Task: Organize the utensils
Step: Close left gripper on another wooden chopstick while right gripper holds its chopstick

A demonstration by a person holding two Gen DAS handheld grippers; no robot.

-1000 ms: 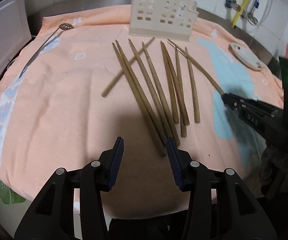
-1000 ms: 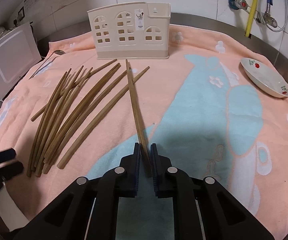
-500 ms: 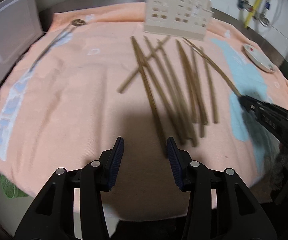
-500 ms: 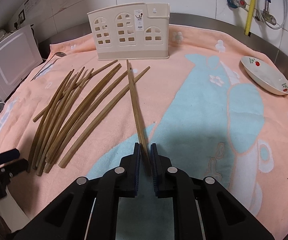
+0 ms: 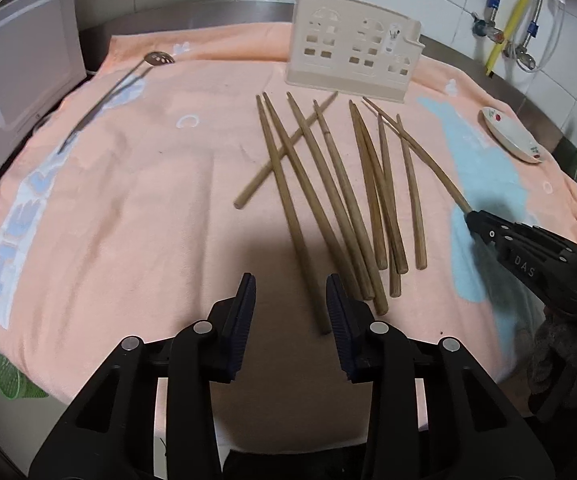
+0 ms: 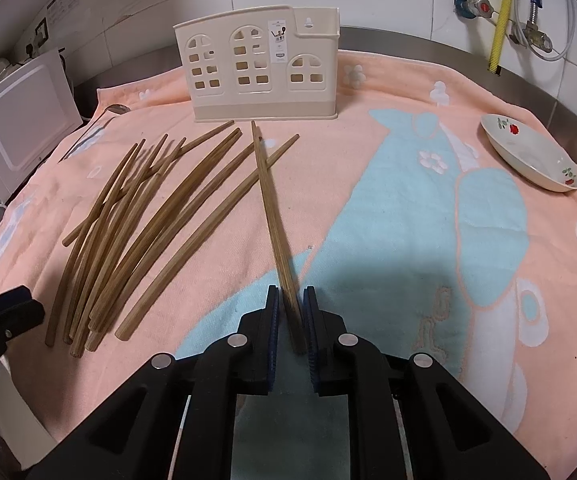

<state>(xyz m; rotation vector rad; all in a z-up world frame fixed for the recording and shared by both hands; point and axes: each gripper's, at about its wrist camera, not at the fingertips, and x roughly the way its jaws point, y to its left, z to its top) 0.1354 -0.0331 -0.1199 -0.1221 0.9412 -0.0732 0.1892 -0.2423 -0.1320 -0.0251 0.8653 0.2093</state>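
Since a second ago my left gripper (image 5: 290,312) edged nearer, jaws apart; my right gripper (image 6: 290,320) clamps one brown wooden chopstick (image 6: 270,216), aimed at the beige windowed plastic holder (image 6: 260,68)

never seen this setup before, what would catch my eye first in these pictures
A fan of wooden chopsticks lies spread across the middle of a peach towel, in front of a cream house-shaped utensil holder standing at the back. The right gripper is shut on one chopstick, while the left gripper is open near the fan's closest ends. A small dish sits at the far right.
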